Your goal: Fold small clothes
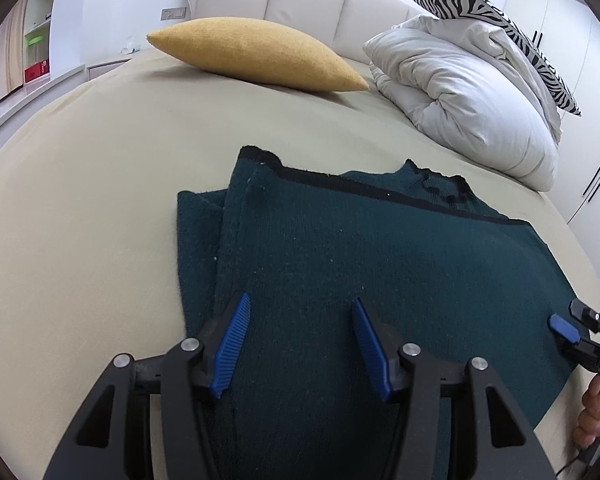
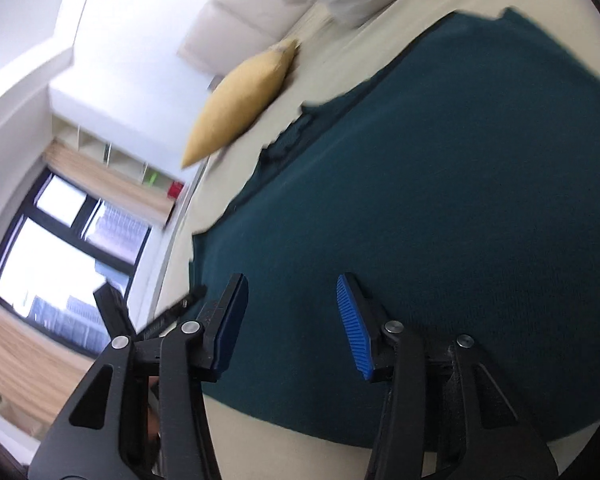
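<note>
A dark teal knitted garment (image 1: 380,248) with a black trim lies partly folded on the beige bed (image 1: 80,200). It also fills the right wrist view (image 2: 440,184). My left gripper (image 1: 300,308) is open and empty, just above the garment's near part. My right gripper (image 2: 292,292) is open and empty over the garment's near edge, with the view rolled sideways. The right gripper also shows in the left wrist view (image 1: 572,322) at the garment's right edge.
A yellow pillow (image 1: 256,54) lies at the head of the bed, also in the right wrist view (image 2: 240,100). A white folded duvet (image 1: 468,96) with a zebra cushion (image 1: 496,20) sits at the back right. A window (image 2: 60,252) is at the left.
</note>
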